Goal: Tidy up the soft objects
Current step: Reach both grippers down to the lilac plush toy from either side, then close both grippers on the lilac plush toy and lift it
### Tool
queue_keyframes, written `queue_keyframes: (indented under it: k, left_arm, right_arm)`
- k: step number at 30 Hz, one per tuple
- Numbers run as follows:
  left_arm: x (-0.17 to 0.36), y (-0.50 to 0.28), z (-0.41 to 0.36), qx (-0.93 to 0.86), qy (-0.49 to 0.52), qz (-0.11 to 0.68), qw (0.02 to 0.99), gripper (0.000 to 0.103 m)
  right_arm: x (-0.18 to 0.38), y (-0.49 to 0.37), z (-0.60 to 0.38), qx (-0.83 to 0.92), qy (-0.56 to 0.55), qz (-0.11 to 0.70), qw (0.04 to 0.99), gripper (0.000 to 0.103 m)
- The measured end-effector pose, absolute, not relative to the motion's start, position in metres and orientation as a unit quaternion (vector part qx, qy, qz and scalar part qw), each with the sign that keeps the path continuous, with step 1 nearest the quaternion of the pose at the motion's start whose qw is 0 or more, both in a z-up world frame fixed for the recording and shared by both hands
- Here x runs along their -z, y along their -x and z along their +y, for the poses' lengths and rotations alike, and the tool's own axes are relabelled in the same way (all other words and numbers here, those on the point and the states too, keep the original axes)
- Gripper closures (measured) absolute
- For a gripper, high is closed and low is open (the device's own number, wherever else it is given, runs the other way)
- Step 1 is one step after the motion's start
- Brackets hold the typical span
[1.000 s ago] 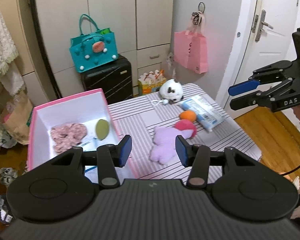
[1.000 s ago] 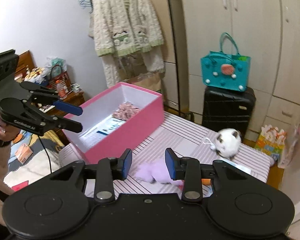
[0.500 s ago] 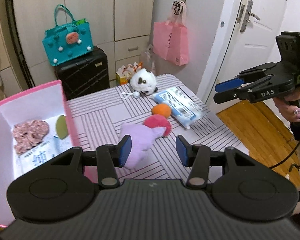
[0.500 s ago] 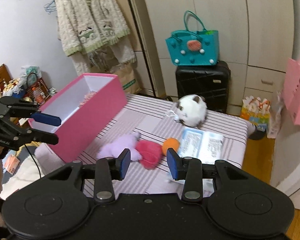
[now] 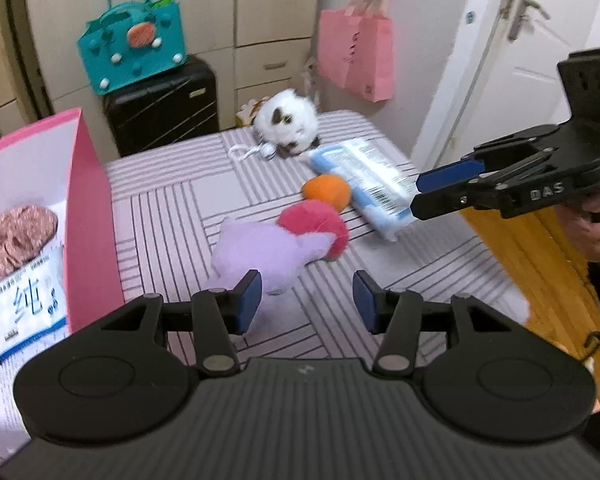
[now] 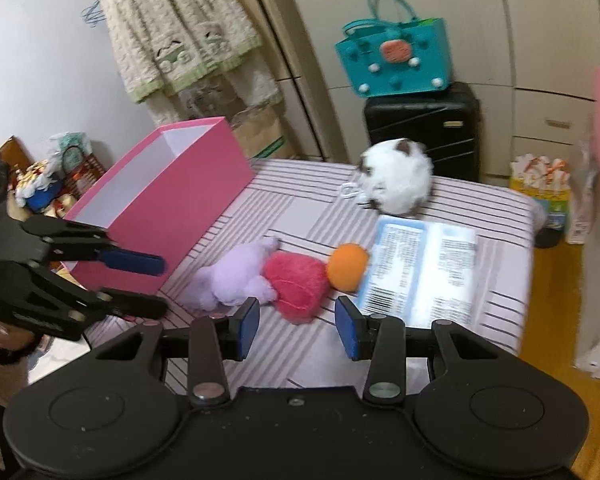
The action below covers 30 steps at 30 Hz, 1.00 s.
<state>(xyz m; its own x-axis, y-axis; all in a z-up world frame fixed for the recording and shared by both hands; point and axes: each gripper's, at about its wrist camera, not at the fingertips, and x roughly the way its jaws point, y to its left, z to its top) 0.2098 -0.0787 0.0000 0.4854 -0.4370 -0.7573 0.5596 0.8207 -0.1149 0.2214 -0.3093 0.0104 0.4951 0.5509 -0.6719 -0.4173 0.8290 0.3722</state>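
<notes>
On the striped table [image 5: 172,216] lie a purple plush [image 5: 268,248] [image 6: 232,272], a pink-red plush [image 5: 316,224] [image 6: 296,284] touching it, an orange ball [image 5: 326,190] [image 6: 346,266], a blue-white packet [image 5: 364,184] [image 6: 420,272] and a white plush [image 5: 288,124] [image 6: 396,184] at the far end. The pink box [image 5: 88,216] [image 6: 172,208] stands on the left, holding a floral fabric piece [image 5: 18,236] and a packet [image 5: 28,308]. My left gripper [image 5: 306,300] [image 6: 162,284] hangs open just short of the purple plush. Open and empty, my right gripper [image 6: 298,324] [image 5: 418,194] hovers near the packet and the pink-red plush.
A black suitcase [image 5: 164,108] with a teal bag [image 5: 134,28] on it stands behind the table. A pink bag [image 5: 356,56] hangs beside the white door [image 5: 540,60]. Wooden floor [image 5: 540,264] lies past the table's right edge. A cardigan [image 6: 180,32] hangs on the wall.
Both grippers have come down and closer to the table, so the toys look larger. The right gripper's jaws stand slightly wider. Nothing has been picked up.
</notes>
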Motion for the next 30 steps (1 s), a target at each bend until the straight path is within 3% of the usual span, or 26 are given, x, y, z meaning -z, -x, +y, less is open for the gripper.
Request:
queue_keyframes:
  k: [12, 16, 22, 26, 28, 30]
  left_arm:
    - [0.053, -0.211, -0.078, 0.161, -0.035, 0.401, 0.901, 0.052]
    - [0.058, -0.205, -0.077, 0.126, -0.040, 0.394, 0.910, 0.045]
    - [0.067, -0.210, -0.066, 0.118, 0.022, 0.420, 0.899, 0.044]
    - [0.073, -0.215, -0.058, 0.110, 0.042, 0.409, 0.905, 0.046]
    - [0.076, -0.216, -0.053, 0.112, 0.063, 0.403, 0.906, 0.047]
    - [0.079, -0.218, -0.051, 0.116, 0.073, 0.403, 0.905, 0.049]
  right_arm:
    - [-0.001, -0.284, -0.221, -0.375, -0.012, 0.435, 0.819, 0.056]
    - [0.012, -0.306, -0.197, -0.387, 0.018, 0.467, 0.795, 0.056]
    - [0.025, -0.312, -0.181, -0.398, 0.043, 0.491, 0.774, 0.041]
    - [0.031, -0.315, -0.183, -0.396, 0.032, 0.502, 0.768, 0.037]
    - [0.033, -0.317, -0.186, -0.394, 0.025, 0.506, 0.767, 0.038]
    - [0.034, -0.318, -0.185, -0.395, 0.015, 0.510, 0.764, 0.046]
